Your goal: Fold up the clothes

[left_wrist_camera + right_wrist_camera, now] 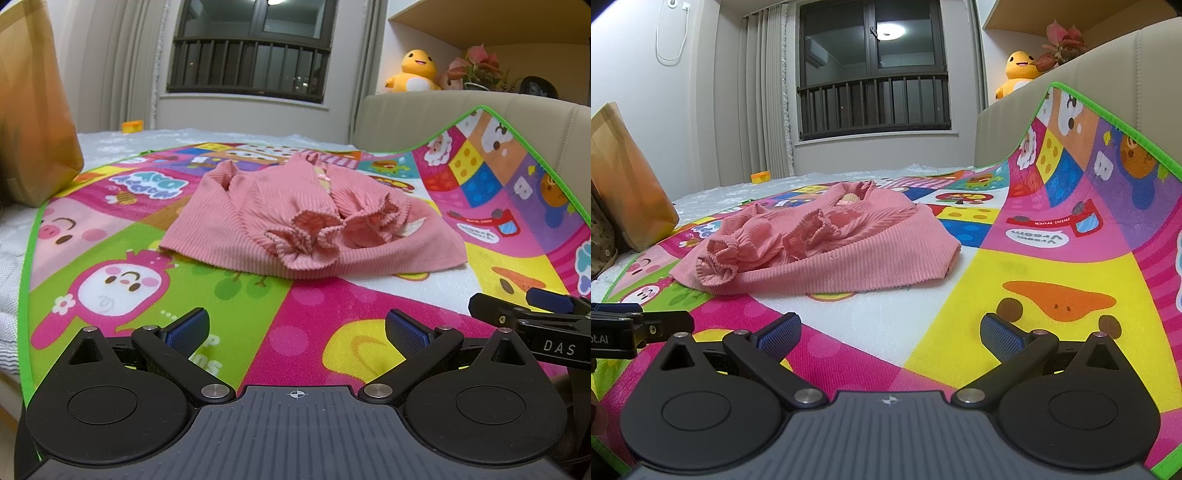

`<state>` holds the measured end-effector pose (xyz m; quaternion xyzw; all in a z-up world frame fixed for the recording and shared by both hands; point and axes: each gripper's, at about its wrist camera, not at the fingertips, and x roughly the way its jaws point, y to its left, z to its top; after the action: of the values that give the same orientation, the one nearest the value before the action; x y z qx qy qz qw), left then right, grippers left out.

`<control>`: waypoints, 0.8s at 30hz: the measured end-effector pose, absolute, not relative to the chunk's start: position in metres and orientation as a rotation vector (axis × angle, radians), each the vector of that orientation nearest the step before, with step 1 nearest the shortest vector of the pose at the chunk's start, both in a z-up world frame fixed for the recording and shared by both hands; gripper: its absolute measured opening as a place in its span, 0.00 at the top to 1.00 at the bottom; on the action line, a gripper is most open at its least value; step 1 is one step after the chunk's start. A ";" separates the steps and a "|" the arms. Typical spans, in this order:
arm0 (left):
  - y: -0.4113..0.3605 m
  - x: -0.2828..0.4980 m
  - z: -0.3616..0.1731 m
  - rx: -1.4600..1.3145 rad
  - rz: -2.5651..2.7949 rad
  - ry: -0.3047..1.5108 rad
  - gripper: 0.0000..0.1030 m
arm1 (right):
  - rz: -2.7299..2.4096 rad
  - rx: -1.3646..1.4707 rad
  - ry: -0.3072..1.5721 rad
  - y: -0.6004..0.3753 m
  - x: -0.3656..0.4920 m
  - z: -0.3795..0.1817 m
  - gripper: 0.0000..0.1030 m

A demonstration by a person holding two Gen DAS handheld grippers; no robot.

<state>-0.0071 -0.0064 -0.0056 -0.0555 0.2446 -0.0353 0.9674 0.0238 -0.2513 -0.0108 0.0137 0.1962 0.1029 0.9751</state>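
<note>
- We hold the left tool (297, 328) and right tool (890, 332) spread and empty, near the play mat's (295, 306) edge, likely ready to reach.
- The pink garment (295, 221) lies mid-mat, both ruffled sleeves (314, 236) drawn across its front, so we cannot tell whether folding is partway or nearly done.

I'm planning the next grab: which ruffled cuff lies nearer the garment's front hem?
The cuff toward the left tool's side; it overhangs the hem, while the other cuff sits farther back.
</note>
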 end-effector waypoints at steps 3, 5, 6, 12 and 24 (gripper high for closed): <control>-0.007 -0.007 -0.006 -0.112 -0.072 0.496 0.00 | 0.207 0.027 0.395 -0.251 0.024 -0.011 0.00; -0.007 -0.008 -0.006 -0.111 -0.072 0.495 0.00 | 0.206 0.028 0.396 -0.251 0.024 -0.011 0.00; -0.006 -0.008 -0.006 -0.111 -0.072 0.495 0.00 | 0.206 0.028 0.397 -0.251 0.024 -0.011 0.00; -0.007 -0.006 -0.007 -0.110 -0.070 0.496 0.00 | 0.206 0.030 0.403 -0.251 0.026 -0.012 0.00; 0.001 0.012 0.002 -0.129 -0.119 0.510 0.00 | 0.230 0.078 0.457 -0.261 0.049 -0.001 0.00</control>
<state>0.0117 0.0010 0.0022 -0.0638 0.2520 -0.0586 0.9639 0.0494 -0.2607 -0.0008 0.0386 0.2260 0.1138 0.9667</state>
